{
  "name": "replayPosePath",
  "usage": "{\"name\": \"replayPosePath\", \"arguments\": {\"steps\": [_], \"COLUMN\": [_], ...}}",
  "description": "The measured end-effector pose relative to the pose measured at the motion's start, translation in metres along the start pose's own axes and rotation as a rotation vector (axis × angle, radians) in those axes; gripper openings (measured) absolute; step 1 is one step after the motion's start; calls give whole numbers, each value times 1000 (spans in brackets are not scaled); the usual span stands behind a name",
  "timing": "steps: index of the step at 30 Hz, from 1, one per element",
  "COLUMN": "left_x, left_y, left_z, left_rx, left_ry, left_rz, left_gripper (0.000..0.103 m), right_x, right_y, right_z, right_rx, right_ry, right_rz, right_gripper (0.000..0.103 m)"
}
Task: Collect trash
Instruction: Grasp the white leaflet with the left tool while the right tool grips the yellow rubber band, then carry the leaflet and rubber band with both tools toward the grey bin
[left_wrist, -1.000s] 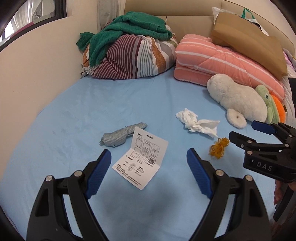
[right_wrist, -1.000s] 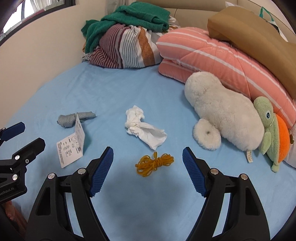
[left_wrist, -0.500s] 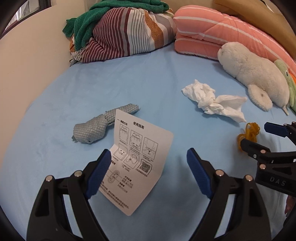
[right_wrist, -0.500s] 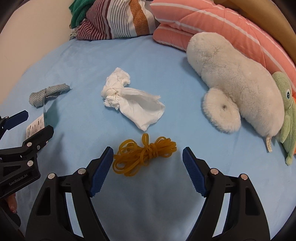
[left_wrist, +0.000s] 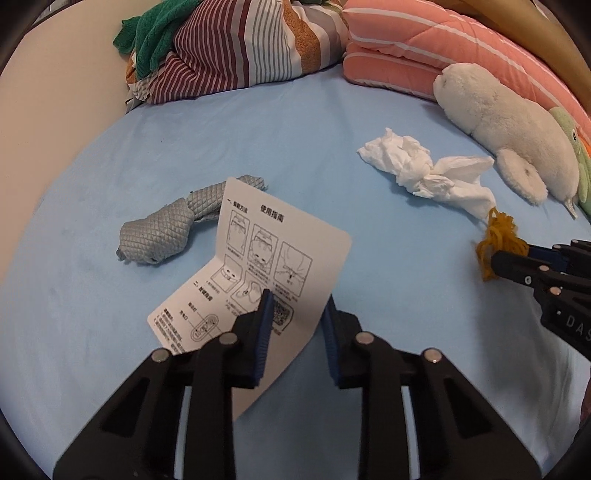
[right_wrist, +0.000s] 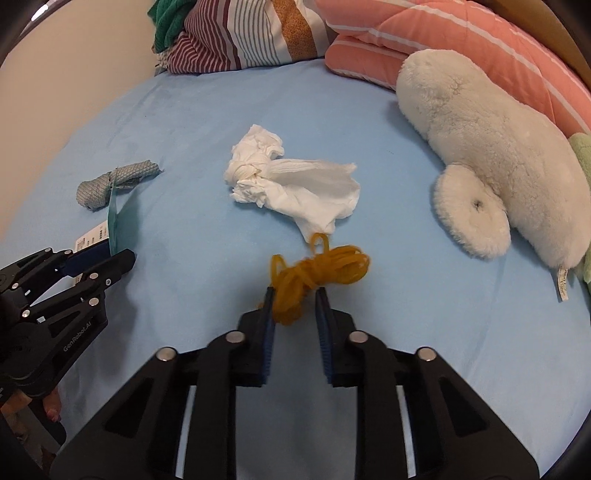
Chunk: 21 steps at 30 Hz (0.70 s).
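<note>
A white instruction leaflet (left_wrist: 280, 236) stands bent up from the blue sheet, and my left gripper (left_wrist: 297, 299) is closing on its lower right part, pads pressing the paper. In the right wrist view that left gripper (right_wrist: 118, 254) pinches the leaflet (right_wrist: 112, 210) edge-on. My right gripper (right_wrist: 293, 291) is closing on a bundle of yellow rubber bands (right_wrist: 321, 269), squeezed between its pads. From the left wrist view the right gripper (left_wrist: 513, 254) holds the same yellow bundle (left_wrist: 498, 229). A crumpled white tissue (right_wrist: 295, 184) lies just beyond the bundle. A rolled grey cloth (left_wrist: 162, 232) lies behind the leaflet.
A white plush toy (right_wrist: 498, 147) and a green one (left_wrist: 580, 162) lie at the right. A folded pink striped quilt (left_wrist: 424, 48) and a striped bedding pile with a green towel (left_wrist: 240, 48) line the far side. A beige wall (left_wrist: 55, 110) borders the blue sheet (left_wrist: 221, 129) on the left.
Both grippers sank toward the bed, then their jaws closed: the left on the leaflet, which now bends upward, the right on the yellow rubber bands.
</note>
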<state>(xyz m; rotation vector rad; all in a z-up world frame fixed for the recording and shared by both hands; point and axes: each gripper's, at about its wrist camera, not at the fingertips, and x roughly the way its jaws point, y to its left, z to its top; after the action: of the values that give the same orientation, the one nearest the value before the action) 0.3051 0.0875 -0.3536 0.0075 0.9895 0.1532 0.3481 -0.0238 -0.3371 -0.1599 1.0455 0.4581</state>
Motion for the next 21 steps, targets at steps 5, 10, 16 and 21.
{"name": "replayPosePath", "arguments": {"steps": [5, 10, 16, 21], "left_x": [0, -2, -13, -23], "left_y": [4, 6, 8, 11], "left_z": [0, -2, -3, -4], "left_rx": [-15, -29, -22, -31], "left_ry": [4, -5, -17, -25], "left_rz": [-5, 5, 6, -3], "left_gripper": [18, 12, 6, 3], "right_x": [-7, -10, -9, -16], "right_y": [6, 9, 14, 19], "right_z": [0, 3, 2, 2], "right_rx": [-16, -32, -45, -61], "right_ry": [-20, -33, -31, -47], "right_rz": [13, 20, 30, 36], "right_gripper": [9, 9, 9, 9]}}
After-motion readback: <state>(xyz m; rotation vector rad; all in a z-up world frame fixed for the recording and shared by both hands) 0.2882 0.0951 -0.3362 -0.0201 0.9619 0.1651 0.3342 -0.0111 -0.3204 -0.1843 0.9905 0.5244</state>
